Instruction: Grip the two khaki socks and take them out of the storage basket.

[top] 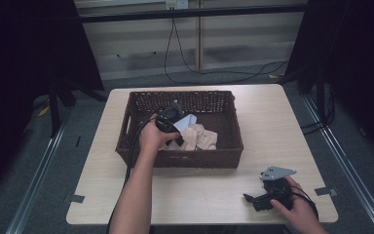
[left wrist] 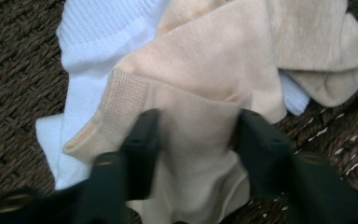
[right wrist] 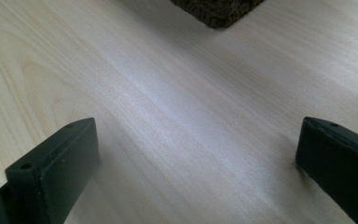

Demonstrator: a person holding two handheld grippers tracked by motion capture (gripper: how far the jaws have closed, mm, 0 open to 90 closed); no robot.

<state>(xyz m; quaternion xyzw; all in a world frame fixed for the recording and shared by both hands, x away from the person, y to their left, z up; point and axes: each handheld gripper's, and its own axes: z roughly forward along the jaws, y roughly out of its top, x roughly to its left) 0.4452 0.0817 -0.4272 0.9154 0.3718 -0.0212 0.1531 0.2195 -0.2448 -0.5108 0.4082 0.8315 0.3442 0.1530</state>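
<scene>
left gripper (top: pixel 175 127) is down inside the wicker basket (top: pixel 139 100), over the pile of socks near the basket's middle-left. in the left gripper view its jaws are spread and sit either side of a fold of the beige sock (left wrist: pixel 200 126), touching or nearly touching the fabric but not yet squeezing it, so no real grip so far. looks lined up to pinch that fold and lift the sock out, judging from the pose.

beige sock lies crumpled on top of a white sock (left wrist: pixel 98 42), which pokes out at the far-left side of the pile and again as a small bit at the right. both rest on the basket's woven floor. a second beige piece (left wrist: pixel 317 42) overlaps at the upper right; could be the sock's pair, can't tell.

right gripper (top: pixel 259 200) rests near the front-right corner of the table (top: pixel 272 126), well apart from the basket, held in the person's right hand (top: pixel 299 207). its jaws are wide apart with bare wood between them, holding nothing; seems parked out of the way while the left does the picking. a basket corner (right wrist: pixel 216 10) shows at the top of the right gripper view.

risk: pinching both layers, so the white sock drags up too.
</scene>
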